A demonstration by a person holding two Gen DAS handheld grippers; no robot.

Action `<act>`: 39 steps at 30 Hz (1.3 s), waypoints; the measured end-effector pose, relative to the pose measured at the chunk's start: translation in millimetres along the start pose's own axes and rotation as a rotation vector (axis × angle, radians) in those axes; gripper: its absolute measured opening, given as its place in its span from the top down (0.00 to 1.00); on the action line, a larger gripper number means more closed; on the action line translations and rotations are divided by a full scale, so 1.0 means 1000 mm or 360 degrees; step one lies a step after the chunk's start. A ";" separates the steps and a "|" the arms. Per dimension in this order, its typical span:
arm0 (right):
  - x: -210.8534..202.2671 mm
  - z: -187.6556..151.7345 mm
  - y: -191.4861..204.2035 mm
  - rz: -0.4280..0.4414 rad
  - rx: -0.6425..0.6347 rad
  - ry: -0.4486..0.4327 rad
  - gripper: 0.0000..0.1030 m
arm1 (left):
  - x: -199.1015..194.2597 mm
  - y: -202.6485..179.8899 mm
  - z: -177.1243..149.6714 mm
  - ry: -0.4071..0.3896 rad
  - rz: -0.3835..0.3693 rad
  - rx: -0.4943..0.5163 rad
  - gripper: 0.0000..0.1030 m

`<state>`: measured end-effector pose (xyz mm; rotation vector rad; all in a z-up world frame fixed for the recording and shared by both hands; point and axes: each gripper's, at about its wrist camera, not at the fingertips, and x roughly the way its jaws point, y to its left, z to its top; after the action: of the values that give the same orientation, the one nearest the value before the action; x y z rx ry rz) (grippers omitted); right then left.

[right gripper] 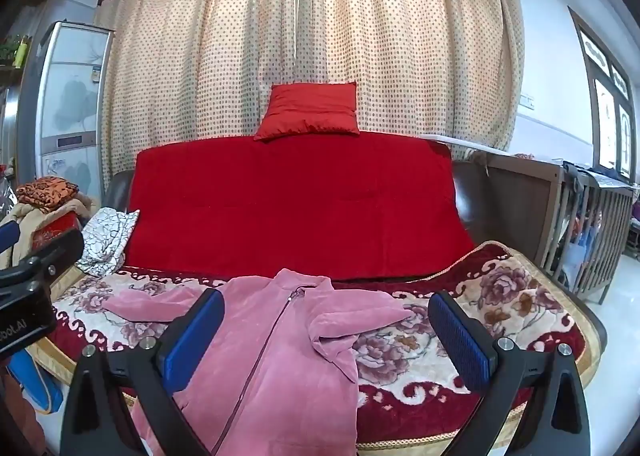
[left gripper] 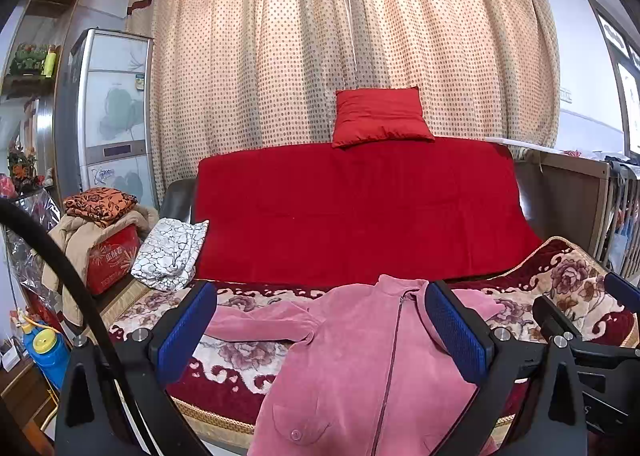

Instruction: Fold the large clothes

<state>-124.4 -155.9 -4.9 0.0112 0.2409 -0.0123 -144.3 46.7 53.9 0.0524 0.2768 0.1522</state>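
A pink zip-front jacket (left gripper: 352,360) lies face up on the floral sofa seat (left gripper: 236,356), collar toward the red backrest, both sleeves spread out sideways. It also shows in the right wrist view (right gripper: 264,348), its hem hanging over the seat's front edge. My left gripper (left gripper: 324,328) is open and empty, held above the jacket's chest. My right gripper (right gripper: 328,336) is open and empty, above the jacket's right side and sleeve (right gripper: 360,316). The right gripper also shows at the right edge of the left wrist view (left gripper: 580,328).
A red cover (left gripper: 360,211) drapes the sofa back with a red cushion (left gripper: 380,115) on top. A white patterned cloth (left gripper: 172,248) lies at the seat's left end. A pile of clothes on a red box (left gripper: 100,240) stands left. A wooden crib (right gripper: 580,223) stands right.
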 end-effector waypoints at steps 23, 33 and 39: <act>-0.003 0.001 0.002 0.0019 -0.0032 -0.0013 0.00 | -0.001 0.001 -0.006 -0.0012 -0.0002 -0.0017 0.00; -0.005 0.001 0.001 0.0025 -0.0019 -0.0083 0.00 | -0.002 0.002 -0.008 -0.0008 -0.0008 -0.0017 0.00; -0.005 -0.001 0.002 0.0033 -0.0011 -0.0088 0.00 | -0.002 0.003 -0.009 -0.0002 -0.0012 -0.0020 0.00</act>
<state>-129.5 -153.8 -4.3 0.0066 0.1855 0.0085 -148.9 49.8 45.6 0.0387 0.2747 0.1466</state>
